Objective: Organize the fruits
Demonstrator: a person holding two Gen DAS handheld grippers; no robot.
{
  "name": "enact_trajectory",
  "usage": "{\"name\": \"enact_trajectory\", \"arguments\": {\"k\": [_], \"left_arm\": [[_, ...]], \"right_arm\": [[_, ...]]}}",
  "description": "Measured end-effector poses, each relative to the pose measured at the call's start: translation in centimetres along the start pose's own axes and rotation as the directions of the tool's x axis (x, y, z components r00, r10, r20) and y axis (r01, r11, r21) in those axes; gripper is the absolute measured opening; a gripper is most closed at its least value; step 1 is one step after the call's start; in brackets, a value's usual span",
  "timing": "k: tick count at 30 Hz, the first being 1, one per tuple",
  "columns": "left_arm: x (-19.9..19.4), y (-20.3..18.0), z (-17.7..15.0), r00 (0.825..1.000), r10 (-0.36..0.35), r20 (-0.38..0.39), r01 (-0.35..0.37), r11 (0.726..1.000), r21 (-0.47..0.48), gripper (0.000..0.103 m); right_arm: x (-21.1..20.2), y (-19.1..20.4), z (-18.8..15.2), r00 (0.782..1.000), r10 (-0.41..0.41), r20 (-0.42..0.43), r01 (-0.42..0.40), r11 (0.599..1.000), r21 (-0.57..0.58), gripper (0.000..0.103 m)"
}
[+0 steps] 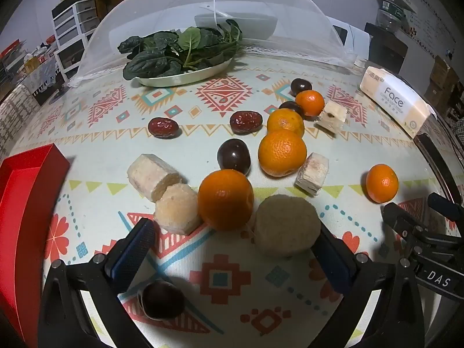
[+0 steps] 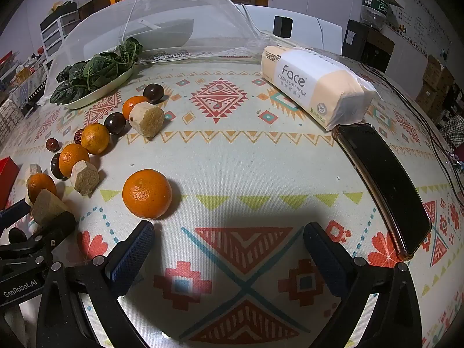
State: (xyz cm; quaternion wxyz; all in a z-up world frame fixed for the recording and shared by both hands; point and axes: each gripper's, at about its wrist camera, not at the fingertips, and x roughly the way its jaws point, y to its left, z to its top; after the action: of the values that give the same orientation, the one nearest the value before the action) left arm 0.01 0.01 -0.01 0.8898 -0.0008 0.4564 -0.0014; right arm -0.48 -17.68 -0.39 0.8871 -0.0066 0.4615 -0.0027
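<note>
The surface (image 2: 261, 156) wears a patterned cloth. At its far edge stands a mesh dome (image 1: 214, 14), and just in front of it a plate (image 1: 185, 76) heaped with greens (image 1: 179, 49). A tissue pack (image 2: 307, 84) lies at the far right, with a phone (image 2: 385, 185) touching its near end. A red box (image 1: 26, 197) sits at the left edge.

The fruits are scattered loose across the middle of the cloth. Five oranges show in the left wrist view: one (image 1: 225, 198) close ahead of the left tongs (image 1: 232, 249), one (image 1: 282, 152) behind it, two more (image 1: 285, 121) (image 1: 309, 103) farther back, and one (image 1: 382, 183) alone off to the right, near the right tongs (image 2: 229, 243). Pale cut chunks (image 1: 285, 224), possibly sugarcane, lie among them; one touches the nearest orange on its left, another (image 1: 152, 174) just behind that. Dark round plums (image 1: 234, 156) sit between the oranges, one (image 1: 163, 298) just under the left tongs. Two wrinkled red dates (image 1: 163, 127) (image 1: 246, 121) lie apart toward the plate.

Both tongs are released, spread wide and grasping nothing, tilted down over the cloth. The big chunk lies just beside the left tongs' right finger; whether it touches is hard to tell.
</note>
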Motion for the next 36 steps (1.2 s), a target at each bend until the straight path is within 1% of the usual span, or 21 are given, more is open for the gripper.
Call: {"name": "enact_trajectory", "arguments": {"k": [26,31,36], "left_arm": [[0.00,0.00,0.00,1.000,0.001,0.000,-0.001,1.000,0.001,0.103],[0.03,-0.37,-0.06,1.000,0.021,-0.001,-0.021,0.999,-0.027,0.103],[-0.32,-0.23,-0.29,0.999,0.007,-0.031,-0.007,1.000,-0.005,0.103]], "right_arm": [[-0.01,0.02,0.01,1.000,0.002,0.005,-0.002,1.000,0.002,0.103],[-0.06,-0.08,-0.04,1.000,0.002,0.006,-0.002,1.000,0.002,0.103],[-0.33,-0.58,-0.31,1.000,0.004,0.006,-0.004,1.000,0.003,0.103]]}}
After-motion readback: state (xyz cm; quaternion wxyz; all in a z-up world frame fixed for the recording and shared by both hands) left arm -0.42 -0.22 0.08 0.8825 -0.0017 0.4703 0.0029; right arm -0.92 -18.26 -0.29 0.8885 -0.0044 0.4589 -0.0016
